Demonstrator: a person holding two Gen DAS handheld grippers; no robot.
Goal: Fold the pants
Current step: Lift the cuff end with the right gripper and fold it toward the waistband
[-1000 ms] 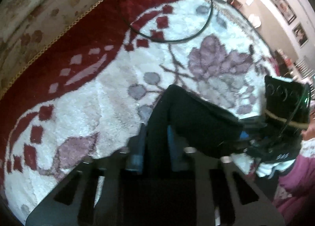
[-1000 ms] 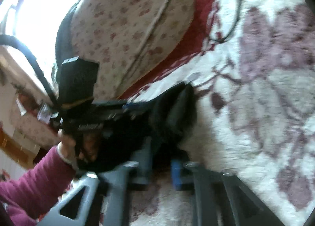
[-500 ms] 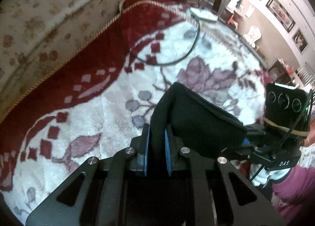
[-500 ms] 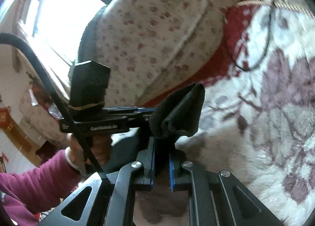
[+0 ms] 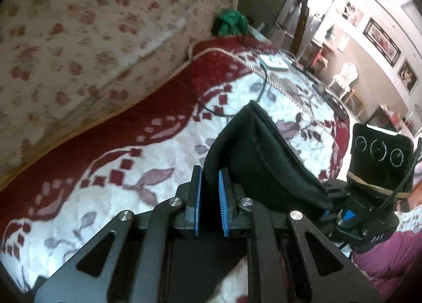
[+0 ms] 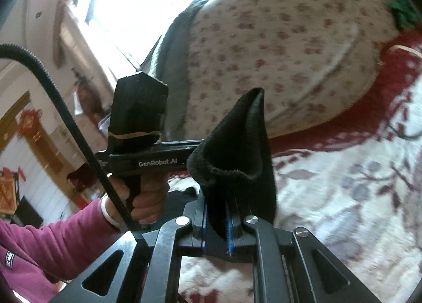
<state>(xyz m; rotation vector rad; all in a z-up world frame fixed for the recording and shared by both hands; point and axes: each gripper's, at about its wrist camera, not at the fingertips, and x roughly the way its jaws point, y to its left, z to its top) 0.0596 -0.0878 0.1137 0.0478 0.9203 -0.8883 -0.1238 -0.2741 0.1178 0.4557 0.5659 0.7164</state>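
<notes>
The black pants [image 5: 263,160] hang as a folded edge stretched between both grippers above the rug. In the left wrist view my left gripper [image 5: 209,171] has its blue pads pressed on one end of the cloth, its jaws still closing tighter. The right gripper [image 5: 328,212] holds the other end at the right. In the right wrist view my right gripper [image 6: 217,213] is shut on the pants [image 6: 237,150], whose fold sticks up above the jaws. The left gripper's body [image 6: 147,162] is beside it, held by a hand [image 6: 143,205] in a pink sleeve.
A red and white flowered rug [image 5: 132,160] lies below. A floral cushioned sofa [image 5: 79,39] borders it at the left. A black cable [image 5: 259,92], a white device [image 5: 273,63] and a green cloth [image 5: 230,22] are at the rug's far end.
Both grippers have risen, lifting the pants' edge off the rug. The views have tilted up, showing more of the sofa and the room.
</notes>
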